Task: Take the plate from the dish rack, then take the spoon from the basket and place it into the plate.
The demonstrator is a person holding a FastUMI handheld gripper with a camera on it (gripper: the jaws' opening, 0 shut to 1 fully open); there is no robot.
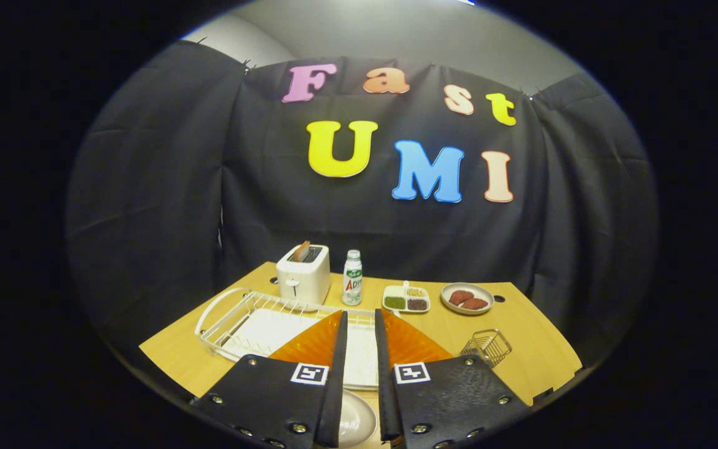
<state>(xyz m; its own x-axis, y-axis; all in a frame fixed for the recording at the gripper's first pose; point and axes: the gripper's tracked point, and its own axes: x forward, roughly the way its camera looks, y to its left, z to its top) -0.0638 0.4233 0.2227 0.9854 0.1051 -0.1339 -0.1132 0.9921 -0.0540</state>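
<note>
My gripper [361, 312] is held above the near side of the wooden table [521, 318], its fingers open by a narrow gap with nothing between them. Through that gap, down by the finger bases, shows part of a white plate [354, 421] lying on the table; the fingers hide the rest of it. The white wire dish rack [234, 312] with its white drip tray lies just ahead and to the left, with no dishes standing in it. The small wire basket [487, 346] stands to the right of the fingers and looks empty.
Along the back of the table stand a white toaster [303, 274] with a slice in it, a small bottle [352, 277], a divided dish of seasonings [406, 299] and a plate with brown patties [467, 298]. Black cloth walls the booth behind.
</note>
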